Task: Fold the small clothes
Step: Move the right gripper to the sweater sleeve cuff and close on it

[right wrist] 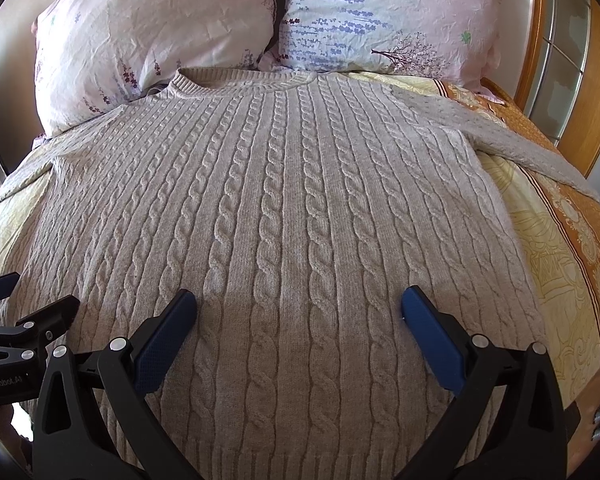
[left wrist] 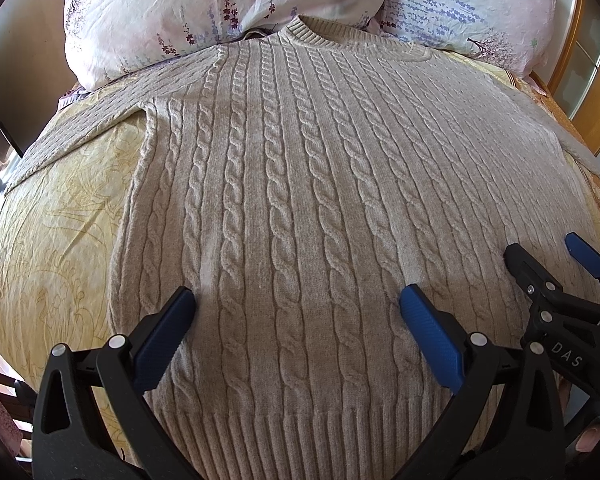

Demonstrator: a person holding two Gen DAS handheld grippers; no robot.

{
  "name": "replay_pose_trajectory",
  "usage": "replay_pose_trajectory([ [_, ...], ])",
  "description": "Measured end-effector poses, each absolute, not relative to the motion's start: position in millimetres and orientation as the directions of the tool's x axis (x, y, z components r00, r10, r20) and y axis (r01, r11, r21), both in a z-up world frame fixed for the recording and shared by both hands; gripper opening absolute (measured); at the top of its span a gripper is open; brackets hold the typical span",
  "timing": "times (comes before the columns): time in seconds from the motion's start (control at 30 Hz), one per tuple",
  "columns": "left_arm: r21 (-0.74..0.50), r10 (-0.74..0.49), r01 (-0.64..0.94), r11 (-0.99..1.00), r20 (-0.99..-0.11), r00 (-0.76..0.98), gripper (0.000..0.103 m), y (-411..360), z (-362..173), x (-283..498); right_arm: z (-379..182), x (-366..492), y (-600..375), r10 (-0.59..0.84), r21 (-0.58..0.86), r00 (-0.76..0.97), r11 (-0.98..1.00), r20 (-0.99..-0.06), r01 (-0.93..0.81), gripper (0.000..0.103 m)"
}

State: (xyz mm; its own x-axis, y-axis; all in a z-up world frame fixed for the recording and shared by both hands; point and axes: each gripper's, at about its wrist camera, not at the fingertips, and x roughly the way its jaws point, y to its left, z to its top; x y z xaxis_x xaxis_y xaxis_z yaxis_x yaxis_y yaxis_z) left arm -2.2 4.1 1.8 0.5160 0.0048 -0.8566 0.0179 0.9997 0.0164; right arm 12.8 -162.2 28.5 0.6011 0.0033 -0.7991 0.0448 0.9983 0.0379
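Observation:
A beige cable-knit sweater (left wrist: 300, 184) (right wrist: 292, 208) lies flat and face up on a bed, collar toward the pillows, ribbed hem nearest me. Its sleeves spread out to each side. My left gripper (left wrist: 298, 300) hovers open over the lower left half of the sweater, nothing between its blue pads. My right gripper (right wrist: 300, 302) hovers open over the lower right half, also holding nothing. Each gripper shows in the other's view: the right gripper (left wrist: 548, 256) at the right edge, the left gripper (right wrist: 32, 292) at the left edge.
A yellow patterned bedspread (left wrist: 56, 216) (right wrist: 556, 264) covers the bed. Two floral pillows (left wrist: 204, 12) (right wrist: 384, 12) rest at the head, the collar touching them. A wooden headboard (right wrist: 580, 80) stands at the right. The bed's left edge drops off near a dark object (left wrist: 4, 92).

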Motion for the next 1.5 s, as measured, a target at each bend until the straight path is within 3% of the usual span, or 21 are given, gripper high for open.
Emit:
replay_pose_trajectory([
  [0.17, 0.042, 0.025, 0.021, 0.999, -0.855, 0.518, 0.101, -1.3, 3.7, -1.3, 31.0, 16.0, -167.6, 0.079, 0.074, 0.589, 0.997, -0.804, -0.033, 0.102],
  [0.3, 0.055, 0.036, 0.020, 0.998, -0.846, 0.532, 0.101, -0.3, 13.3, 16.3, 39.5, 22.1, -188.3, 0.196, 0.181, 0.599, 0.980, -0.776, -0.085, 0.102],
  [0.5, 0.029, 0.021, 0.002, 1.000, -0.775, 0.632, 0.101, 6.1, 42.4, 52.3, 79.0, 51.0, -298.0, 0.227, 0.433, 0.714, 0.894, -0.662, 0.118, 0.101],
  [0.57, 0.027, 0.023, -0.005, 1.000, -0.754, 0.656, 0.101, 7.0, 44.6, 65.0, 74.5, 67.6, -337.1, 0.244, 0.527, 0.710, 0.824, -0.661, 0.207, 0.078],
  [0.63, 0.027, 0.027, -0.011, 1.000, -0.751, 0.660, 0.101, 6.9, 42.4, 76.9, 60.8, 81.8, -372.4, 0.285, 0.620, 0.692, 0.728, -0.663, 0.294, 0.066],
  [0.9, -0.092, -0.087, 0.027, 0.995, -0.748, 0.658, 0.101, 14.0, 19.8, 89.8, 15.0, 120.0, -421.6, 0.356, 0.715, 0.651, 0.542, -0.671, 0.441, 0.060],
  [1.0, -0.127, -0.126, 0.044, 0.991, -0.755, 0.644, 0.101, 14.6, 16.0, 93.1, 13.7, 131.3, -431.0, 0.324, 0.713, 0.672, 0.543, -0.666, 0.444, 0.058],
  [1.07, -0.155, -0.148, 0.044, 0.987, -0.764, 0.628, 0.101, 17.4, 12.0, 95.7, 11.9, 135.8, -444.8, 0.287, 0.708, 0.687, 0.531, -0.667, 0.466, 0.048],
  [1.23, -0.256, -0.213, 0.023, 0.966, -0.750, 0.626, 0.101, 30.6, 8.4, 98.8, 7.7, 124.6, -487.3, 0.151, 0.692, 0.722, 0.470, -0.675, 0.549, 0.034],
  [1.37, -0.351, -0.273, 0.013, 0.936, -0.705, 0.655, 0.101, 39.5, 8.1, 97.4, 7.3, 105.8, -511.1, 0.069, 0.686, 0.738, 0.436, -0.671, 0.582, 0.034],
  [1.5, -0.353, -0.275, 0.014, 0.936, -0.703, 0.656, 0.101, 39.9, 8.5, 97.5, 6.1, 98.5, -522.9, 0.033, 0.684, 0.743, 0.419, -0.668, 0.596, 0.033],
])
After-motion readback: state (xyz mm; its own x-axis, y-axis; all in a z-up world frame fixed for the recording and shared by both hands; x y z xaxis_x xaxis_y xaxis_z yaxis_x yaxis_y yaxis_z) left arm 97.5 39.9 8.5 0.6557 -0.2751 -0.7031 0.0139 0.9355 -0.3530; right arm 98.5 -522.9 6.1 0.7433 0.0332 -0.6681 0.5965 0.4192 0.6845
